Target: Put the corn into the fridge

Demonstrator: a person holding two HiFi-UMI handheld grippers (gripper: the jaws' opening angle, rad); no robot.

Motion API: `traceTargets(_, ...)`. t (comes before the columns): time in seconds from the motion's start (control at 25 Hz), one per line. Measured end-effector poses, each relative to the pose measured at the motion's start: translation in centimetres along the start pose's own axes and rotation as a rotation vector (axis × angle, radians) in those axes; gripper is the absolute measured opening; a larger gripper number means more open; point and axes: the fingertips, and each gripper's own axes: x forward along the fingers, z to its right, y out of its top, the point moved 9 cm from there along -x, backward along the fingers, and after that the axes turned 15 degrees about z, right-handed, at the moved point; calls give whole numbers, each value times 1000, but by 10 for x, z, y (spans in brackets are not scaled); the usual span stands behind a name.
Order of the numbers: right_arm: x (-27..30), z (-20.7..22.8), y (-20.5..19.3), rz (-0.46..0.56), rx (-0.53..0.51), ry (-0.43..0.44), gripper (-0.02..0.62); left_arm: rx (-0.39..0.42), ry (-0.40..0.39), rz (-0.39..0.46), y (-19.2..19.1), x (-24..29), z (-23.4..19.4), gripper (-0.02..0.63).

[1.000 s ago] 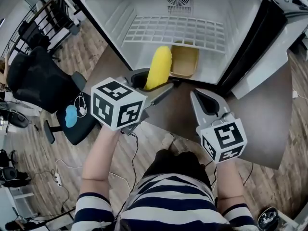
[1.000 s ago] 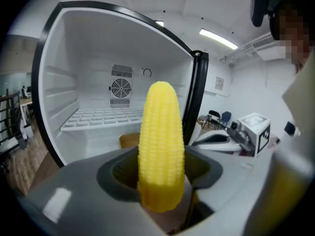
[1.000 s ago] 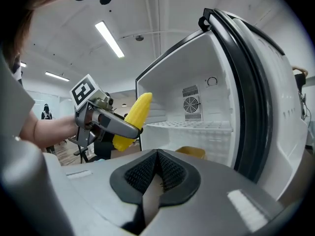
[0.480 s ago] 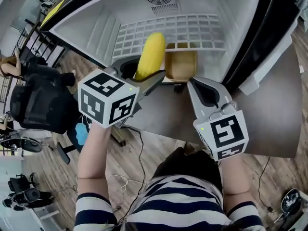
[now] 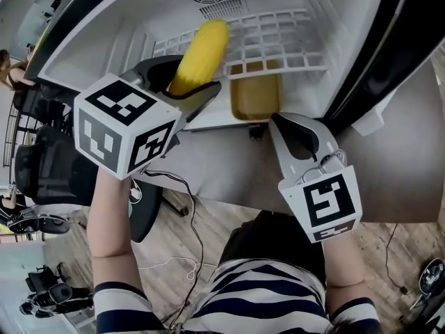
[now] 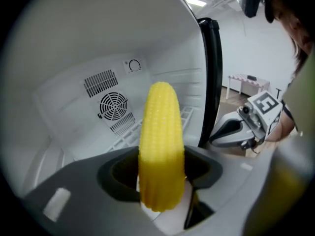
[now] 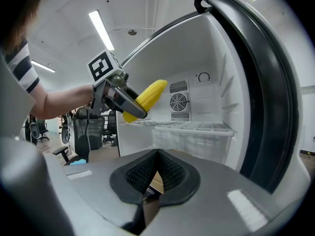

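Note:
My left gripper (image 5: pixel 186 92) is shut on a yellow corn cob (image 5: pixel 200 54), which sticks forward out of the jaws into the open white fridge (image 5: pixel 104 33), above its wire shelf (image 5: pixel 278 37). In the left gripper view the corn (image 6: pixel 161 151) stands upright between the jaws, in front of the fridge's back wall and fan grille (image 6: pixel 112 105). My right gripper (image 5: pixel 295 134) hangs lower, at the fridge's front edge, jaws together and empty. The right gripper view shows the corn (image 7: pixel 145 98) in the left gripper (image 7: pixel 125 103) at the fridge mouth.
A tan tray (image 5: pixel 256 96) lies on the fridge floor under the wire shelf. The black door seal (image 5: pixel 375 54) runs down the right side. A brown table top (image 5: pixel 410 158) lies at right. Office chairs (image 5: pixel 49 165) and cables stand on the wooden floor at left.
My left gripper has carried the corn up and forward, from the fridge's front edge to above the wire shelf. The right gripper has stayed at the front edge.

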Motion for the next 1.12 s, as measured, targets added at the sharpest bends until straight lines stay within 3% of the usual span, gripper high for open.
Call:
traceTargets(0.24,2,-6,-15,-28,17,10,-8,85,-43,-112,8,10,-10,0)
traceTargets(0.56,8,-6,-25,-18,32,14,-9,73,-110,-207,12,27,-20,0)
traceTargets(0.8,14,-12,-34,-31,23,34,-9,110,-118,-303,6,43,-27,0)
traceTargets(1.12,17,-20,-39,-32,16,38,-9,103,-127,-350,3,51,-35,0)
